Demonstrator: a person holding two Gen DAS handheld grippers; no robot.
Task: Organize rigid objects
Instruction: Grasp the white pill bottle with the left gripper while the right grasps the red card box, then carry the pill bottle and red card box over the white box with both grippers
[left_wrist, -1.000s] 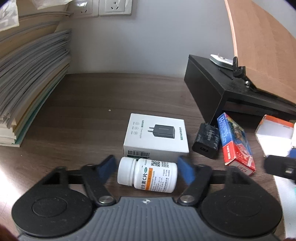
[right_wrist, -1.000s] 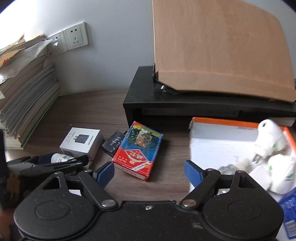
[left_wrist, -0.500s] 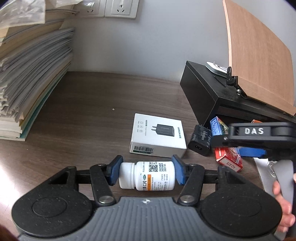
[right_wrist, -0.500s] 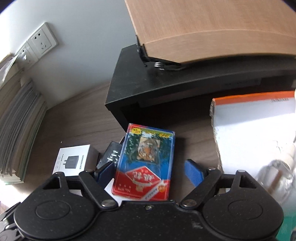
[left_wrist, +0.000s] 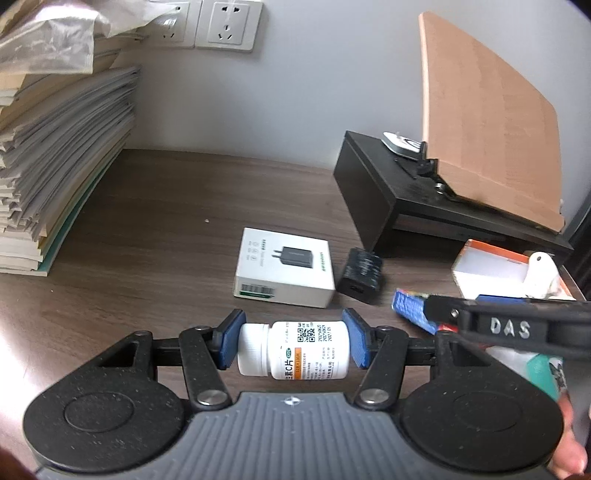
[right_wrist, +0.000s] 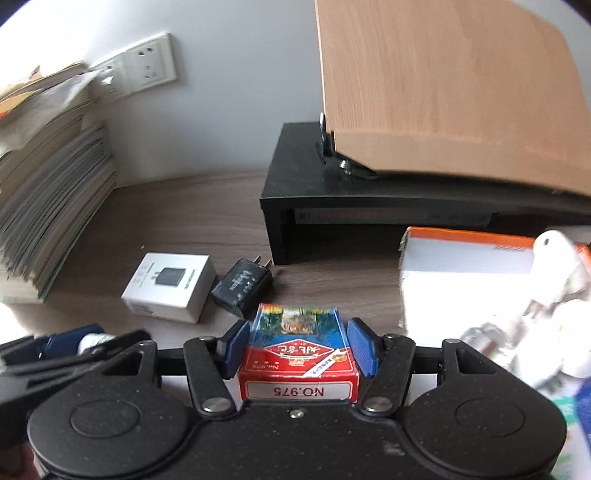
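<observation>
Left gripper (left_wrist: 293, 343) pinching a white pill bottle (left_wrist: 291, 350) end to end, blue pads pressed on the cap at the left and on the base at the right, bottle lying sideways with its printed label and orange stripe facing up, above the dark wooden desk (left_wrist: 177, 206). Right gripper (right_wrist: 297, 347) closing around a red and blue playing-card box (right_wrist: 298, 350), the box sitting between the blue pads with "NO.975" on its near end; left pad touching or just beside the box's left edge, a thin gap visible at the right pad, so a firm pinch cannot be told. Farther on the desk, a white charger box (left_wrist: 284, 271) printed with a black plug, lying flat, and just to its right a black charger plug (left_wrist: 361, 275), prongs pointing toward the far right in the right wrist view. Behind these, a black monitor riser (left_wrist: 380, 192) against the wall, bearing a tilted wooden board (left_wrist: 487, 129). At the right, an open orange-rimmed white carton (right_wrist: 461, 236) holding white adapters, blurred. At the far left, a tall stack of papers and booklets (left_wrist: 55, 155) beside the wall, with white wall sockets (left_wrist: 225, 24) above it. At the lower right of the left wrist view, part of a hand (left_wrist: 570, 456) gripping the right tool.
</observation>
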